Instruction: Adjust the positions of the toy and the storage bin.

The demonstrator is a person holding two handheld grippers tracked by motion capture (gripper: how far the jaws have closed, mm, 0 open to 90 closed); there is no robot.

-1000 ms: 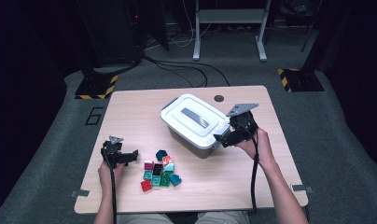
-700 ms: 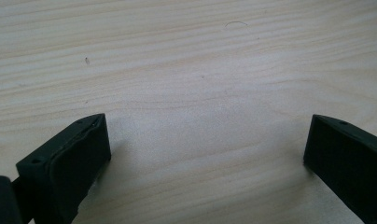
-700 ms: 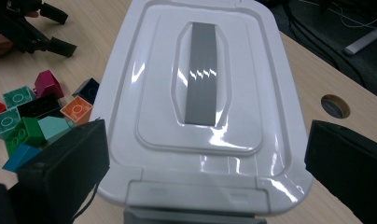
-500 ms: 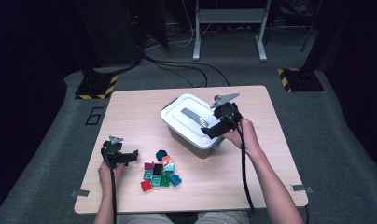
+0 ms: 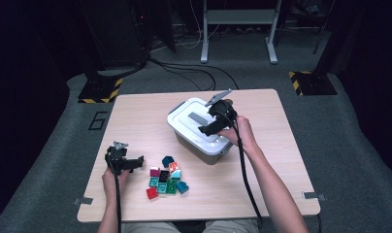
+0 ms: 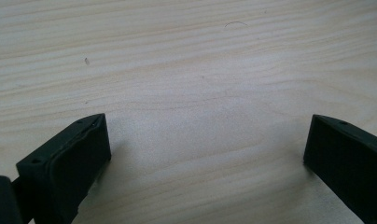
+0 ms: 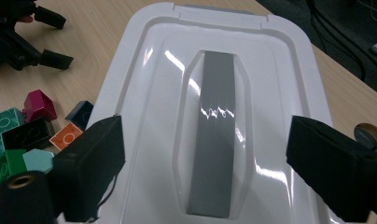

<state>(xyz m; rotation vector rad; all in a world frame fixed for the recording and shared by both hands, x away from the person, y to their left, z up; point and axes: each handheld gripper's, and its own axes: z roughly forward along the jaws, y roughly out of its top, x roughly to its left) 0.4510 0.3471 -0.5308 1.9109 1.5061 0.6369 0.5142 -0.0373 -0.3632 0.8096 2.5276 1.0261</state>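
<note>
- Lowest in the high view, at lower left, the left gripper (image 5: pixel 136 161) rests on the bare wooden table (image 5: pixel 281 160), its jaws spread wide with nothing but wood grain between them in its own view; it sits where it did a second ago
- Just right of it, near the bottom centre, lies a loose pile of toy blocks (image 5: pixel 166 178) (red, green, teal, magenta, one black), unmoved and untouched
- Above and to the right, at mid frame, stands the white storage box (image 5: pixel 196 138) with its lid (image 7: pixel 154 93) on
- The right gripper (image 5: pixel 209 128) has slid in from the box's right edge over the last second and now hangs over the lid, pointing toward the left of the frame
- In the right gripper view its jaws flank the grey handle (image 7: pixel 214 130) set in the lid's recess; they have just been closing a little, but the pads are well apart from the handle and nothing is pinched
- My reading: the hand is lining up to grip that handle and lift the lid, so that the blocks can go inside; the grasp is not yet made
- Farthest off, near the table's upper edge, a small dark round thing (image 7: pixel 369 136) lies beside the box
</note>
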